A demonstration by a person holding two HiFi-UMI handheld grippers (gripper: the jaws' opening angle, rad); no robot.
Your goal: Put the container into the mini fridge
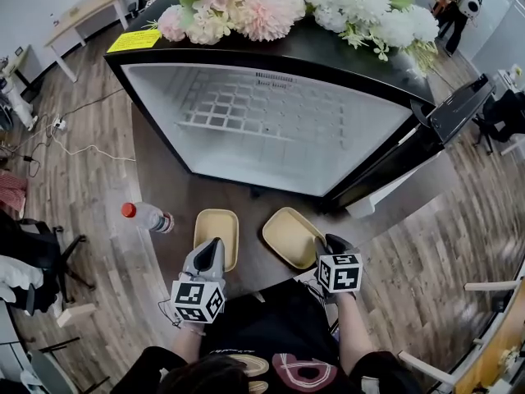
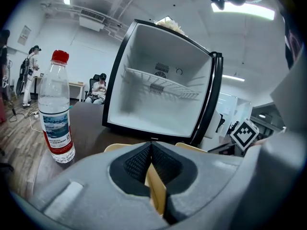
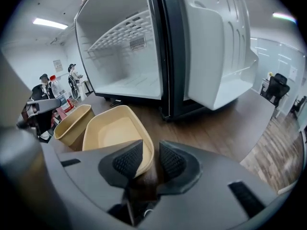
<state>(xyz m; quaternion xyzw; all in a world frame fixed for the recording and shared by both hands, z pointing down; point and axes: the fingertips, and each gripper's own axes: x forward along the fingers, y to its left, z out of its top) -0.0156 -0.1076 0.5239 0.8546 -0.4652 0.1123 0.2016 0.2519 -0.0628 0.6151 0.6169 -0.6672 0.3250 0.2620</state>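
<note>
The left hand-held gripper (image 1: 215,249) was clamped on the near wall of the left container (image 1: 216,230). In the left gripper view a thin tan strip of that wall (image 2: 156,193) was pinched between its dark ribbed pads. The right hand-held gripper (image 1: 334,245) stood narrowly apart, straddling the near rim of the right container (image 1: 289,236). One pad lay inside the wall, and a sliver of bare wood showed beside the other.

Both containers were tan, paper-coloured tubs with rounded corners and open tops. The right one was turned at an angle to its neighbour. They lay side by side, a little apart, on the dark brown surface (image 1: 156,167), outside the mini fridge (image 1: 279,130) and just before its open front. Its inside was white, with a wire shelf (image 1: 238,109), and its door (image 3: 220,56) was swung out to the right.

A clear water bottle (image 1: 148,217) with a red cap stood left of the left container. Pink and white flowers (image 1: 287,2) lay on the fridge top.
</note>
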